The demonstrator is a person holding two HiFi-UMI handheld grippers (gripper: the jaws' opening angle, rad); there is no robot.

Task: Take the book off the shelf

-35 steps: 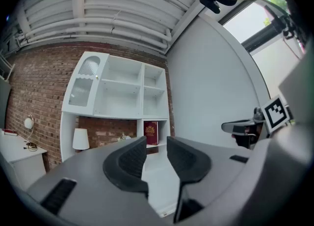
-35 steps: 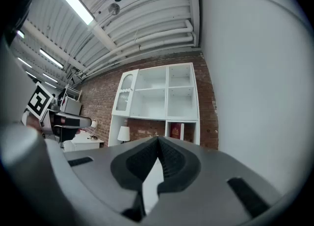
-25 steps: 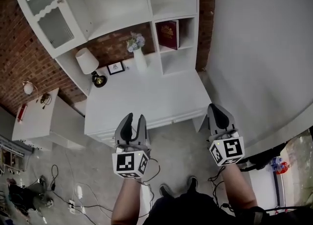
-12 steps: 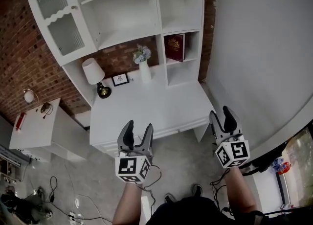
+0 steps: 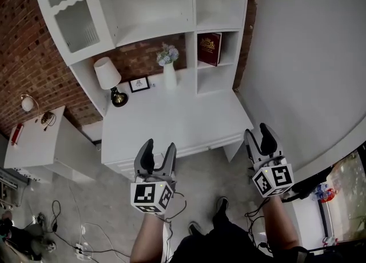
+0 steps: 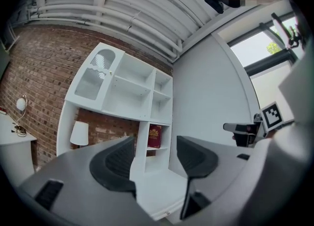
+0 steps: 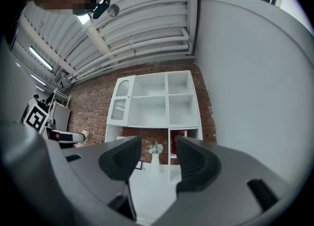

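Note:
A dark red book (image 5: 210, 48) with a gold crest stands upright in a middle cubby of the white shelf unit (image 5: 220, 4), far ahead of both grippers. It also shows in the left gripper view as the red book (image 6: 154, 136), framed between the jaws, and as the book (image 7: 176, 142) half hidden behind a jaw. My left gripper (image 5: 159, 148) hangs over the floor before the desk, open and empty, its jaws just having opened wide. My right gripper (image 5: 258, 134), off the desk's right corner, has also just been opening; nothing is between its jaws.
A white desk (image 5: 171, 119) lies between me and the shelf. On its back stand a vase of flowers (image 5: 169, 70), a lamp (image 5: 107, 79) and a small framed picture (image 5: 138, 84). A grey wall (image 5: 309, 56) bounds the right; a low white cabinet (image 5: 40, 142) stands at left.
Both pairs of jaws have spread apart, the right from shut. Both grippers moved forward toward the desk, and the shelf now sits larger and lower in the head view.

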